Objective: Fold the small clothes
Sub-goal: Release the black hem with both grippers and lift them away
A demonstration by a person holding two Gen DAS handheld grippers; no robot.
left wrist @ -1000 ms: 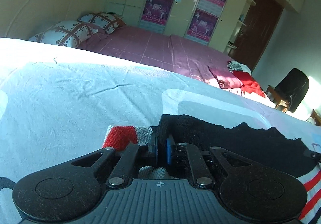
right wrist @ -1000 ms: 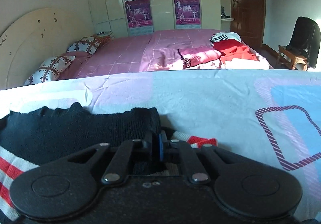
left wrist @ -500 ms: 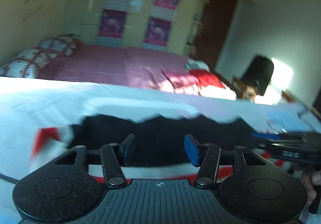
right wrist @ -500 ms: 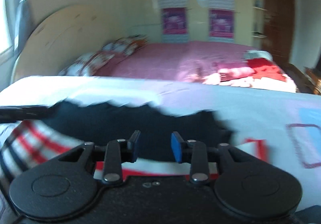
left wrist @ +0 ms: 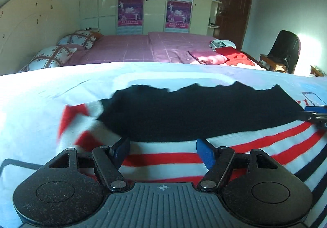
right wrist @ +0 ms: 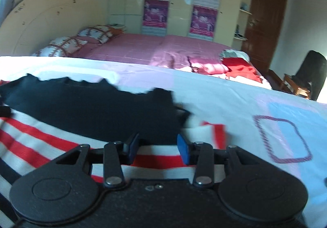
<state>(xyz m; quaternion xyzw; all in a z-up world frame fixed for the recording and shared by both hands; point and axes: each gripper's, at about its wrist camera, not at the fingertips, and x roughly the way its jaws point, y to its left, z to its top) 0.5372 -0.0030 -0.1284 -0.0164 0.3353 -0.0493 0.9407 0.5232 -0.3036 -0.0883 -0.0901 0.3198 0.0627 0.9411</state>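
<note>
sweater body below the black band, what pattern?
Red and white stripes, with dark navy lines at the edge; clearest in the left wrist view.

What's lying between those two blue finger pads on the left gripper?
Only the striped sweater: its red and white bands show in the gap of the left gripper, whose jaws are opening, pads clear of it. The left wrist view shows this.

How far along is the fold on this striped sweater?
One fold looks done: the black hem band lies turned over the striped sweater on the bedsheet. Both the left gripper and right gripper are opening, holding nothing. The sleeve and further folds remain.
</note>
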